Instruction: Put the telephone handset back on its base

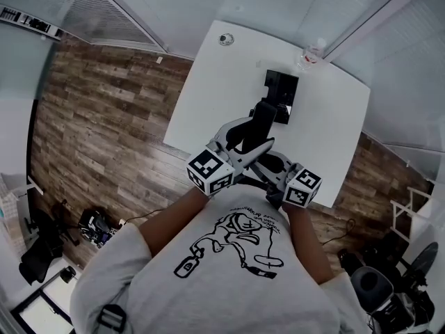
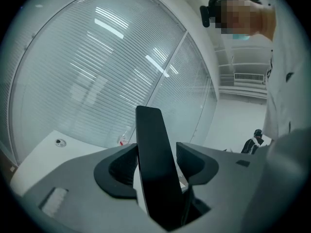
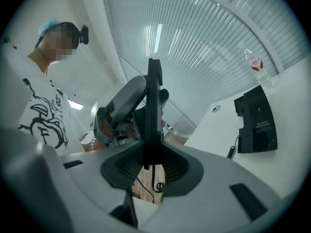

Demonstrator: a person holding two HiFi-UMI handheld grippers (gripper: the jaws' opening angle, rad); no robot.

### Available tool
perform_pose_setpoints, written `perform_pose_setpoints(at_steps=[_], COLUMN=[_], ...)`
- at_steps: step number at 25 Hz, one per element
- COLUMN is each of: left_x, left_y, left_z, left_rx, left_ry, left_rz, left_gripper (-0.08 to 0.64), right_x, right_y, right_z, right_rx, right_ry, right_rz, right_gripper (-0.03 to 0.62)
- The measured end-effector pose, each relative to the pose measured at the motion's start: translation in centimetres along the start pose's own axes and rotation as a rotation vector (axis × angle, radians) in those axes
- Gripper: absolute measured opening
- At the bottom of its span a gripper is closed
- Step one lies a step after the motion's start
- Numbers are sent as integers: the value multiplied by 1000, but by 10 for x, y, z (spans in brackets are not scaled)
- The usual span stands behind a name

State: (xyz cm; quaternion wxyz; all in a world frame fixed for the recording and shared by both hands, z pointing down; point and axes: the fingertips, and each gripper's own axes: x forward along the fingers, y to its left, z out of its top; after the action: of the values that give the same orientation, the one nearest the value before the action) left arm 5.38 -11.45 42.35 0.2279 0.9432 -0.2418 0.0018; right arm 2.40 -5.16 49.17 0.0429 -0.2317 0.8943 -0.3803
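The black telephone handset point(image 1: 263, 120) is held up over the near edge of the white table point(image 1: 222, 82), between both grippers. My left gripper point(image 1: 252, 136) is shut on it; in the left gripper view the handset point(image 2: 150, 130) stands upright between the pads. My right gripper point(image 1: 270, 161) is also shut on the handset point(image 3: 154, 96), which shows edge-on in the right gripper view, its curly cord point(image 3: 155, 181) hanging below. The black base point(image 1: 281, 94) stands farther back on the table, apart from the handset, and shows in the right gripper view as the base point(image 3: 256, 121).
A clear water bottle point(image 1: 311, 56) stands at the table's far edge behind the base. A round grommet point(image 1: 226, 39) sits in the far left corner. Wood floor point(image 1: 104, 124) lies to the left, and chairs and gear point(image 1: 97, 225) stand by the person's sides.
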Motion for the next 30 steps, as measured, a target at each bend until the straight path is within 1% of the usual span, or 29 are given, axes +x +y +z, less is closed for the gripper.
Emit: perform_pose_setpoints(at_steps=[3, 8, 9, 10, 16, 22, 27, 30], left_x=[-1, 3, 5, 7, 18, 29, 37, 42], left_y=[4, 15, 17, 19, 35, 48, 59, 66], left_z=[-1, -9, -12, -15, -35, -54, -65, -73], left_rx=[-32, -41, -39, -39, -68, -87, -99, -119], left_ry=[-14, 5, 11, 16, 49, 83, 93, 101], left_rz=[-22, -7, -4, 1, 51, 96, 116, 125], left_gripper=[236, 228, 210, 199, 200, 202, 202, 202], right_x=[-3, -6, -5, -5, -4, -5, -4, -4], right_y=[-3, -15, -19, -22, -42, -58, -73, -79], right_z=[3, 1, -1, -3, -13, -23, -28, -29], right_rx=[26, 68, 78, 89, 178, 247, 288, 319], right_ry=[-2, 17, 22, 25, 35, 55, 68, 89], right_rz=[20, 22, 29, 34, 49, 56, 68, 58], right_gripper=[87, 87, 88, 89, 87, 87, 87, 87])
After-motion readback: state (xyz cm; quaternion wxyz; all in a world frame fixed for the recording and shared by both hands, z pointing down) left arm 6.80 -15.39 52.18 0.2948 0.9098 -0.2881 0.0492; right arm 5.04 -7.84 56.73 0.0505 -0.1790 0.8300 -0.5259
